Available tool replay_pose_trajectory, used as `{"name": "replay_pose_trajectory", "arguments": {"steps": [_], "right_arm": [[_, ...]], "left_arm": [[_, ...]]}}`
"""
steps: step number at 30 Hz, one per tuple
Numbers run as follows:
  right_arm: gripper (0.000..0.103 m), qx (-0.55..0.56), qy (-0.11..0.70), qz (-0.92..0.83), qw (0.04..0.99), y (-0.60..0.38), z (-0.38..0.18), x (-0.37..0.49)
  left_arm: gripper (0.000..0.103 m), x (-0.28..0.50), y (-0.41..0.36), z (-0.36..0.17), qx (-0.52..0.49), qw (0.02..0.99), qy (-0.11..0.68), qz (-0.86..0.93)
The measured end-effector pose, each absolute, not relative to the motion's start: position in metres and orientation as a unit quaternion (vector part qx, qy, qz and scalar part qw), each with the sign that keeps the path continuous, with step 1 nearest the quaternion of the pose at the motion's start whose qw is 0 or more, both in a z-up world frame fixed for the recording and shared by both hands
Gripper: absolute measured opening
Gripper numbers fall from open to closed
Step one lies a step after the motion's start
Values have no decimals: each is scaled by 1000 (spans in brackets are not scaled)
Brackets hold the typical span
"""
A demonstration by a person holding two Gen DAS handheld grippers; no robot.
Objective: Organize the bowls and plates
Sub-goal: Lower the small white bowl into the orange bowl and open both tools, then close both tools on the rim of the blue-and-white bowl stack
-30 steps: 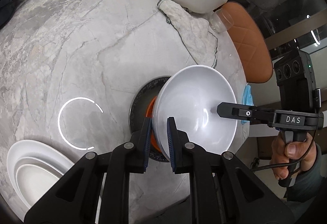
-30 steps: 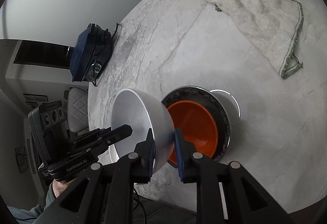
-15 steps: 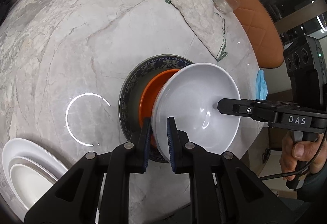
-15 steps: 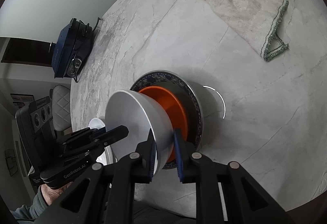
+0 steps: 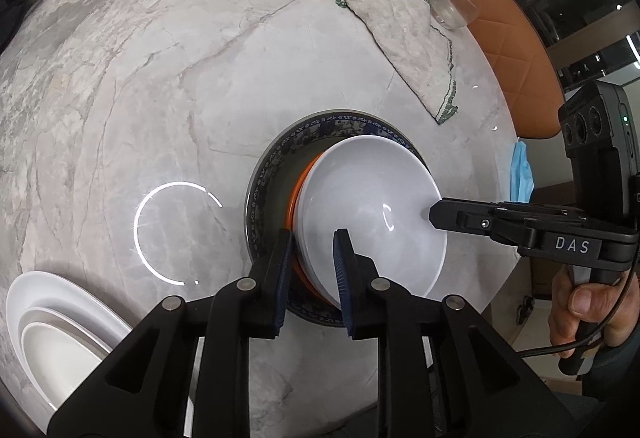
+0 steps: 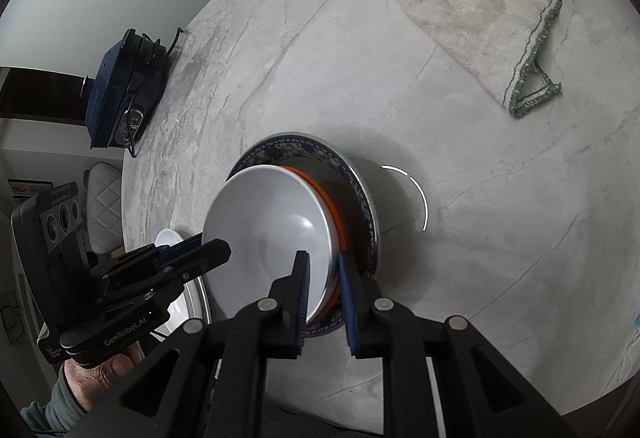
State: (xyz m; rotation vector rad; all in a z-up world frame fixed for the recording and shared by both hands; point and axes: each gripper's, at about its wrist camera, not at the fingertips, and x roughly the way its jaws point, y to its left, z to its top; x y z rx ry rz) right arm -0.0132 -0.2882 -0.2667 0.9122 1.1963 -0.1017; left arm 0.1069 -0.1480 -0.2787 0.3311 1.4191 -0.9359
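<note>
The smooth white ceramic bowl (image 5: pixel 372 214) nests in the orange bowl (image 5: pixel 298 190); stiff, slippery, breakable. Left gripper (image 5: pixel 312 258) jaws are opening astride its near rim. Right gripper (image 6: pixel 322 274) jaws pinch the opposite rim.

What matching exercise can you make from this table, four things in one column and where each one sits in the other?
Things:
1. white bowl
2. orange bowl
3. cloth
4. stack of white oval dishes

Places:
A. nested in the blue-patterned plate, under another bowl
B. at the table's near left edge, left wrist view
C. spread flat at the far side, near a clear glass
D. on top of the stack, rim between both claws

Pairs: 1-D, 2-A, 3-C, 4-B
</note>
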Motion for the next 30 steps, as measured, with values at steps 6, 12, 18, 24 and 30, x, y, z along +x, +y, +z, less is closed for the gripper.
{"name": "replay_pose_trajectory", "arguments": {"steps": [6, 12, 18, 24, 30], "right_arm": [[18, 408, 544, -48, 732, -287, -265, -11], [18, 411, 543, -46, 731, -287, -264, -11], [52, 430, 510, -38, 744, -296, -245, -19], [95, 391, 443, -46, 806, -316, -200, -38], [95, 384, 451, -63, 803, -340, -214, -47]], "left_arm": [[66, 105, -149, -277, 152, 651, 618, -413], [73, 106, -146, -268, 143, 657, 613, -416], [80, 110, -129, -236, 106, 671, 595, -429], [98, 135, -88, -228, 76, 714, 584, -379], [102, 139, -66, -247, 72, 715, 604, -346]]}}
